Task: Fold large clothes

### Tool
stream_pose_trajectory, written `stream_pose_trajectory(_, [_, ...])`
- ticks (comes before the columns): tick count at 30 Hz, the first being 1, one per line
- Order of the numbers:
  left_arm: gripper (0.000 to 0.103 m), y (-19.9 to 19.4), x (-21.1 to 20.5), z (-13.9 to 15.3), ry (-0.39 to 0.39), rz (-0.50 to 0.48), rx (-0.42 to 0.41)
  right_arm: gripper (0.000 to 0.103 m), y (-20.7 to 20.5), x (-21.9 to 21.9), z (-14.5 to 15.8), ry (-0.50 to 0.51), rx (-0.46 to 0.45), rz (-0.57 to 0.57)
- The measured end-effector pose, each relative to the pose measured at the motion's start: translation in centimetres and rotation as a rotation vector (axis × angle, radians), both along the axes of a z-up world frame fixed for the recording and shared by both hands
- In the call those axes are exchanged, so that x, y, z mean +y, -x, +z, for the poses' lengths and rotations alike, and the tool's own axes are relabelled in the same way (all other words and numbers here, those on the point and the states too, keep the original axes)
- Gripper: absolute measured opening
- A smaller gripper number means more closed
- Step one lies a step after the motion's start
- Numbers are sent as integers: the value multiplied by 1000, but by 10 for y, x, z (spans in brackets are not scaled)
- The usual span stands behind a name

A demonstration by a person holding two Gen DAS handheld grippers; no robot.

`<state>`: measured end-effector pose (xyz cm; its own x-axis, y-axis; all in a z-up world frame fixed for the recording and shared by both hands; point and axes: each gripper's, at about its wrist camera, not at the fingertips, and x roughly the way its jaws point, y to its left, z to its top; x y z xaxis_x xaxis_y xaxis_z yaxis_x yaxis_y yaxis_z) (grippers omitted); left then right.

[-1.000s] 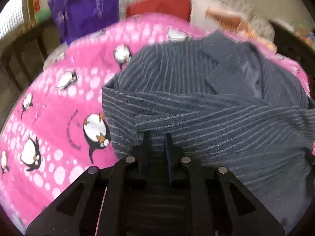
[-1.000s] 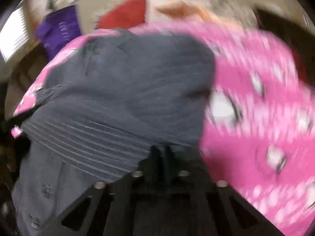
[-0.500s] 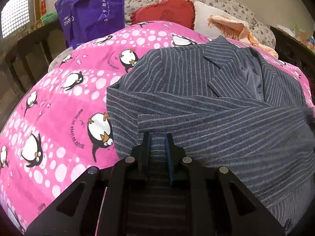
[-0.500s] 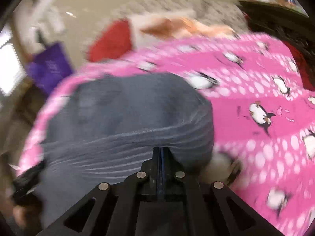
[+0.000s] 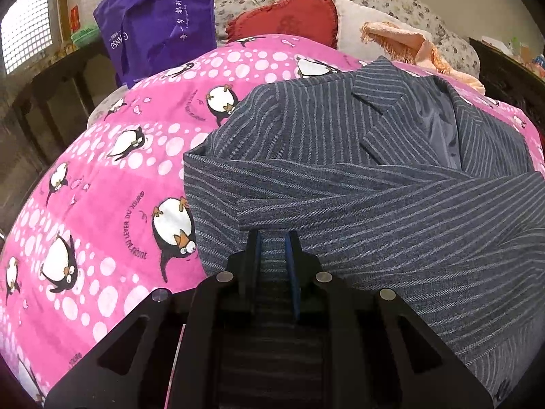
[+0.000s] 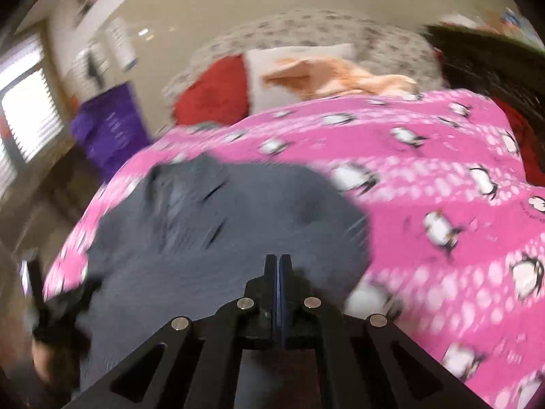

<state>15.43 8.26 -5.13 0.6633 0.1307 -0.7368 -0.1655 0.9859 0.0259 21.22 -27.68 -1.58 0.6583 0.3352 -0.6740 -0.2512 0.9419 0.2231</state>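
A dark grey pinstriped jacket (image 5: 374, 211) lies on a pink penguin bedspread (image 5: 102, 204), its sleeves folded across the front and its lapels toward the pillows. My left gripper (image 5: 273, 238) sits at the jacket's near left edge, and striped cloth fills the narrow gap between its fingers. In the blurred right wrist view the jacket (image 6: 221, 238) is a dark mass on the bedspread (image 6: 425, 156). My right gripper (image 6: 278, 259) hovers over the jacket's near edge, with its pads pressed together and nothing between them.
A purple bag (image 5: 160, 27) hangs at the back left. A red cushion (image 5: 286, 20), a peach fringed cloth (image 5: 402, 44) and floral pillows line the head of the bed. Dark wooden furniture (image 5: 51, 102) stands left of the bed. A blurred hand (image 6: 44, 358) shows at the right view's lower left.
My right gripper has lifted and tipped upward, so more of the pillows and wall shows. The left gripper and the jacket edge in it have stayed put.
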Motion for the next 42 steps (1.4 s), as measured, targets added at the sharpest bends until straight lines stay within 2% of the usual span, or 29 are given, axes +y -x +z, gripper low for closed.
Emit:
stream_pose_trajectory(3, [16,0,-1,0,-3,-2,1,0,13,16,-45,156,90,25])
stream_pose_trajectory(4, [16,-1,0,0,-3,-3,1,0,15,12,-56,135,89,16])
stream_pose_trajectory(7, [16,-1,0,0,1,-1,0,1,28,8,-31,121,43,-114])
stream_pose_trajectory(9, [16,-1,-1,-1,1,-1,0,1,42,15,-15,74,6,-101])
stream_pose_trajectory(10, [16,-1,-1,-1,2,-1,0,1,50,24,-12,91,-6,-73])
stream_pose_trajectory(12, [16,-1,-1,-1,3,-1,0,2,57,34,-22,107,9,-23])
stream_pose_trajectory(14, [16,-1,-1,-1,1,-2,0,2,55,36,-57,145,59,-22])
stream_pose_trajectory(15, [16,-1,-1,-1,3,-2,0,2,55,32,-59,116,60,-23])
stream_pose_trajectory(17, [16,-1,-1,-1,1,-1,1,2,58,27,-57,84,52,-54])
stream_pose_trajectory(22, [16,-1,-4,-2,-18,-1,4,2,65,34,-60,128,47,-59])
stream_pose_trajectory(29, [16,-2,-6,-2,-35,-1,7,3,55,30,-59,103,51,-57])
stream_pose_trajectory(35, [16,-1,-8,-1,-39,0,7,3,56,34,-58,141,41,-60])
stream_pose_trajectory(42, [16,0,-9,-1,-38,0,7,3,56,33,-59,132,44,-60])
